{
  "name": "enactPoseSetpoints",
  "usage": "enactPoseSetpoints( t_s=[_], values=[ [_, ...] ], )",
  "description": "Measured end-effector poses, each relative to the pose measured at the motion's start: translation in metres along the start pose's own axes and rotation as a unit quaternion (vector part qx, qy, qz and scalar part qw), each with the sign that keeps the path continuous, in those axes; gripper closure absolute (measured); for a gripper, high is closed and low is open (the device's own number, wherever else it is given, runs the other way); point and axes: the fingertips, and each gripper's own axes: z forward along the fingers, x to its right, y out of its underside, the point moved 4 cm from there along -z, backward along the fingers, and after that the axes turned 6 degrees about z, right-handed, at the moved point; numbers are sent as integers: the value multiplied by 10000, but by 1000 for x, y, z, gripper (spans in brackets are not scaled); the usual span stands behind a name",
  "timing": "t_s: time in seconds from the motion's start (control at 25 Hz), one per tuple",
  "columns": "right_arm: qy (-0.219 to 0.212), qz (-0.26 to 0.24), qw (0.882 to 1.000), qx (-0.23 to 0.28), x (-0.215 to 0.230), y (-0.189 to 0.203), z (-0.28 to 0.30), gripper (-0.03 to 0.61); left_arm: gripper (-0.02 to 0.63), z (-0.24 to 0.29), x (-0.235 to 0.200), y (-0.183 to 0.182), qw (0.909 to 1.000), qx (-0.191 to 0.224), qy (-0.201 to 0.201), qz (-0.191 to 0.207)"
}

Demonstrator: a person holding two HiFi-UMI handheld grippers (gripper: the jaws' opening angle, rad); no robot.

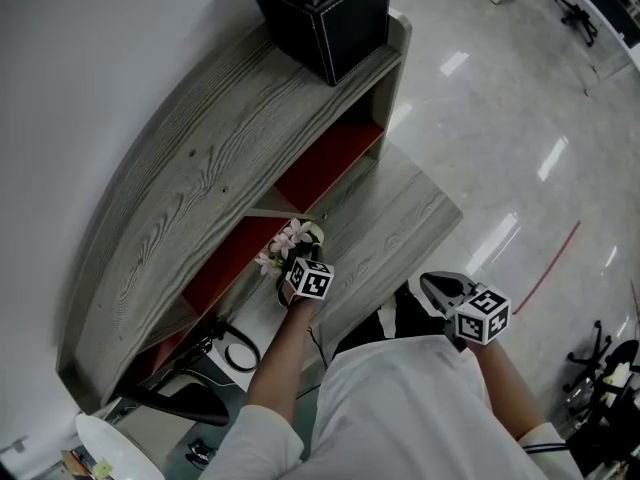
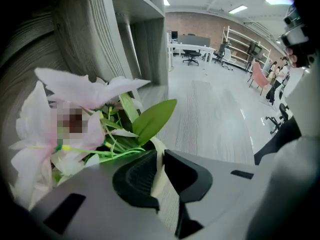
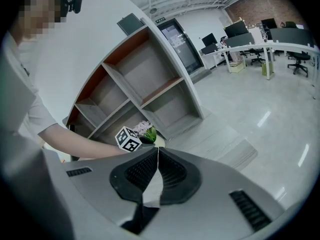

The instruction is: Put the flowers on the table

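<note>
A bunch of pale pink flowers [image 1: 288, 241] with green leaves [image 2: 152, 120] stands in a small cream pot [image 1: 315, 234]. It is at the mouth of the lower shelf opening, just over the grey wood table [image 1: 395, 218]. My left gripper [image 1: 297, 261] points steeply down and is shut on the pot's cream rim [image 2: 159, 173], which shows pinched between the jaws. In the right gripper view the flowers [image 3: 146, 130] sit just beyond the left gripper's marker cube [image 3: 129, 139]. My right gripper [image 1: 432, 284] hangs off the table's near edge, shut on nothing [image 3: 158, 151].
A curved grey shelf unit [image 1: 210, 148] with red-backed compartments runs along the wall. A black box [image 1: 325, 13] of pens stands on its top. Black cables [image 1: 238, 350] lie at its lower left end. Glossy floor [image 1: 520, 158] spreads to the right.
</note>
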Motion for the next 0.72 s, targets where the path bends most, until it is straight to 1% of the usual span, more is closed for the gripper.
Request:
enactPoseSetpoints(
  t_s=[0.2, 0.32, 0.48, 0.72],
  values=[
    [-19, 1, 10000, -41, 6, 1, -4, 558, 561, 2, 4, 0, 10000, 22, 12, 8],
    [-74, -32, 9999, -96, 9, 2, -6, 558, 533, 2, 7, -1, 10000, 55, 14, 48],
    [-177, -129, 9997, -143, 11, 0, -8, 558, 497, -4, 8, -7, 9997, 188, -118, 67],
    [-359, -319, 9986, -199, 16, -5, -17, 558, 492, -20, 11, -17, 9990, 294, -331, -65]
  ],
)
